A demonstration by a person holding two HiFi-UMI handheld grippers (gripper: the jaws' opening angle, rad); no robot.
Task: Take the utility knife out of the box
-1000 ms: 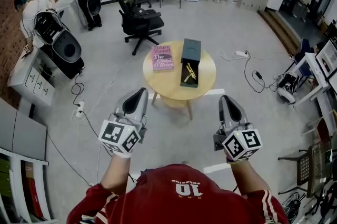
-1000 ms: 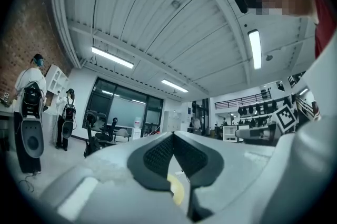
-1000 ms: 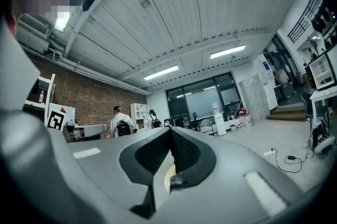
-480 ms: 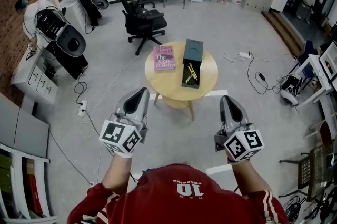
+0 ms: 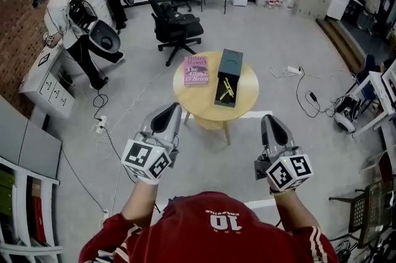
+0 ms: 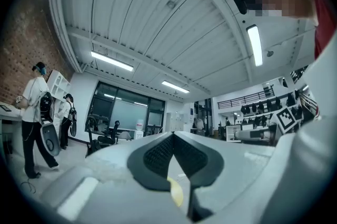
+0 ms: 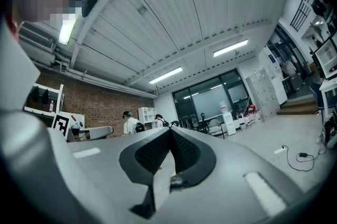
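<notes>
In the head view a round wooden table (image 5: 241, 104) stands a few steps ahead. On it lies a dark open box (image 5: 226, 88) with a yellow utility knife (image 5: 226, 90) inside, and its lid (image 5: 230, 60) just beyond. My left gripper (image 5: 174, 108) and right gripper (image 5: 269, 119) are held out side by side, short of the table, both shut and empty. In the left gripper view the left gripper (image 6: 172, 134) has its jaws pressed together. In the right gripper view the right gripper (image 7: 169, 130) is closed the same way. Both point slightly upward at the ceiling.
A pink book (image 5: 196, 69) lies on the table's left part. A black office chair (image 5: 174, 28) stands behind the table. Two people (image 5: 62, 20) work at a white counter at far left. Cables (image 5: 303, 91) trail on the floor to the right.
The table and box sit slightly lower and closer in the head view, and both grippers have advanced a little toward them. Both grippers stay shut. The people at left have shifted.
</notes>
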